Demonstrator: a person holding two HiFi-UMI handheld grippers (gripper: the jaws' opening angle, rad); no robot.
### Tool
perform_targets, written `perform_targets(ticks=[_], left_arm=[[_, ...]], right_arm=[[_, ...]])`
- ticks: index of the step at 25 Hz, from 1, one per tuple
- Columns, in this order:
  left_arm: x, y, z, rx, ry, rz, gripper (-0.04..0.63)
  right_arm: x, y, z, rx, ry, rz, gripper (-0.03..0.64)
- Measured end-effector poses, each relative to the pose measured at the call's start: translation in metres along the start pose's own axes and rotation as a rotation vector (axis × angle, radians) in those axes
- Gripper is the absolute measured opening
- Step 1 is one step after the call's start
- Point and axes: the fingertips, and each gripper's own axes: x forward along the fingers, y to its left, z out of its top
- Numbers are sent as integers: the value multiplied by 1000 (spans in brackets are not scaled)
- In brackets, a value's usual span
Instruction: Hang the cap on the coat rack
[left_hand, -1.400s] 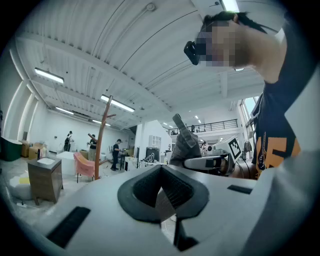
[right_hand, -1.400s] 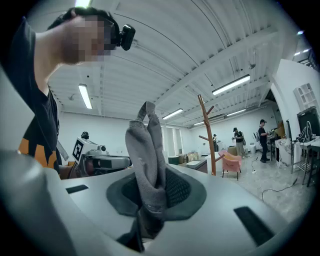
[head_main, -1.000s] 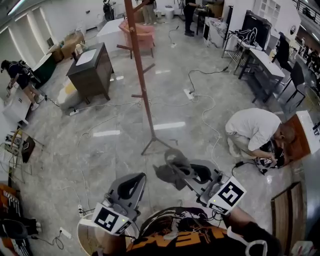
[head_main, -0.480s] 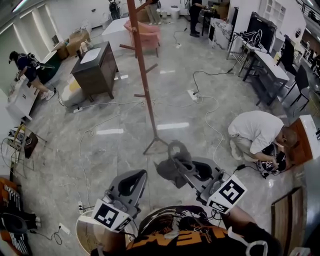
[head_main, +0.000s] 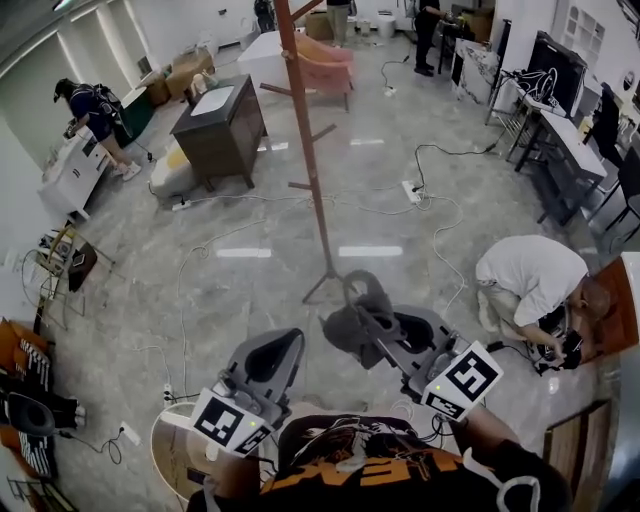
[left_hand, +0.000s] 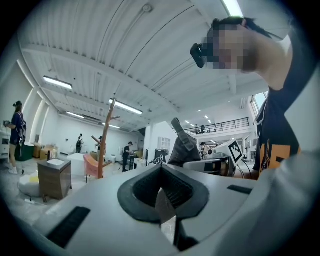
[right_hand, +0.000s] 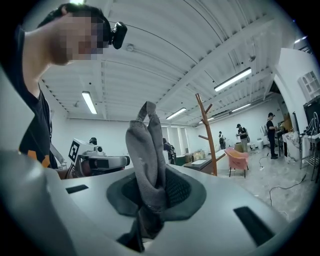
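Grips the grey cap (head_main: 345, 325) in the right tool (head_main: 375, 322), jaws pressed shut on a bunched fold of fabric, with the strap loop (right_hand: 148, 107) standing up above the pads. Carries the left tool (head_main: 278, 352) low beside it, jaws together on nothing. Holds the cap out in front of the body at about waist height, near the foot of the wooden coat rack (head_main: 310, 150) but not on any peg (head_main: 325, 130).

Could probably lose the cap from so narrow a pinch on soft cloth, should a snag against a peg tug it free. Might also miss the hook altogether, since the cap hangs crumpled, offering no open crown or clear loop to the peg. Risks nudging the slender pole, standing only on thin splayed feet, and rocking or tipping it. Could catch a foot in the cables (head_main: 420, 200) strewn over the floor on the way in.

Stands on a polished pale grey stone floor (head_main: 250, 290) reflecting the ceiling strip lights. Shares a large open workroom with a dark wooden cabinet (head_main: 222, 125), a pink armchair (head_main: 325, 65), desks with monitors (head_main: 565, 130) along the right, a crouching person (head_main: 530, 280) close by at the right and another person (head_main: 95, 110) working at the far left.
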Motion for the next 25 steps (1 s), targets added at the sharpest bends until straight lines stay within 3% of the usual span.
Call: perform_targets(ticks=[8, 13, 19, 25], left_arm=[[22, 39, -5, 37, 27, 16, 23], [42, 98, -7, 23, 36, 12, 23], [76, 174, 10, 70, 38, -33, 23], [111, 230, 6, 39, 16, -58, 23]], right_arm=[[36, -32, 2, 2, -3, 1, 72], [86, -58, 11, 3, -3, -7, 72], [158, -99, 21, -3, 8, -37, 72], [202, -146, 12, 19, 17, -79, 72]])
